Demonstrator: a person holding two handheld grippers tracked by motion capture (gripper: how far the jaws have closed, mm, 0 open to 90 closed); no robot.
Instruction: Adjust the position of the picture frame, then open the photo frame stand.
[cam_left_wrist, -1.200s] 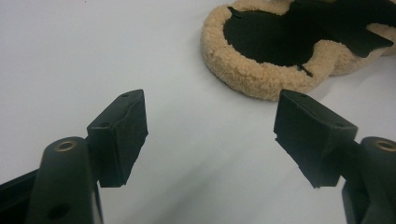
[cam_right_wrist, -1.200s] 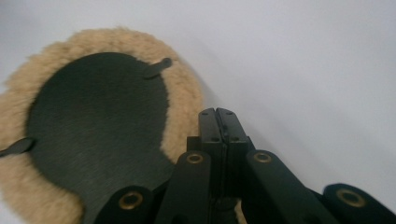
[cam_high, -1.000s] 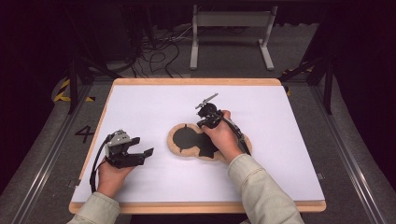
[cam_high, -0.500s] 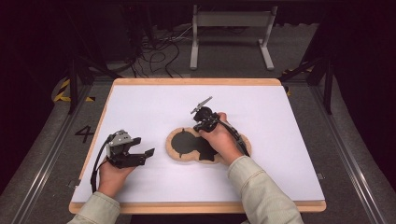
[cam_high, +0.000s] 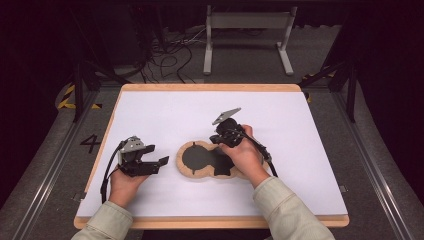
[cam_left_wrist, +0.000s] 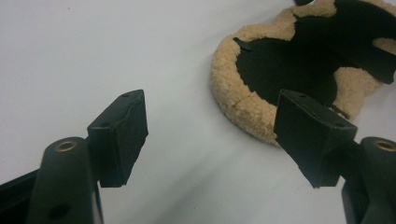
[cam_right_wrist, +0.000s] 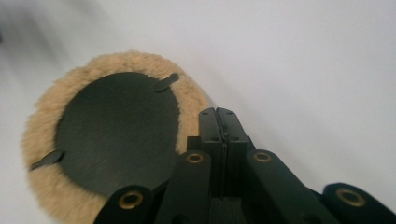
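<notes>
Near edge, left: your left hand (cam_high: 125, 180) rests on the white table (cam_high: 165, 115) and holds the left gripper (cam_high: 161, 164), jaws spread wide with nothing between them. It points to the right along the table. In the left gripper view the fleece pad (cam_left_wrist: 243, 100) lies ahead and to the right of the gap between the two fingertips (cam_left_wrist: 123, 123), apart from both, with its tan rim nearest the right-hand jaw.

Centre: the fleece pad (cam_high: 200, 159) lies flat, black backing up, tan pile showing as a border. It reads as two round lobes joined side by side, so its long axis runs left to right across the table. The left lobe is bare; the right lobe is partly under your right hand (cam_high: 245, 155).

Just beyond: the right gripper (cam_high: 226, 136) sits at the far edge of the pad, over the junction of the lobes. In the right gripper view its jaws are pressed flat together with nothing visible between them, and the round black backing (cam_right_wrist: 116, 135) lies to their left and below.

Deciding relation: the right gripper is much the nearer, but closed. The open left gripper is aimed along the pad's long axis at the free left lobe, so a short reach to the right would probably bring that rim between its jaws.
</notes>
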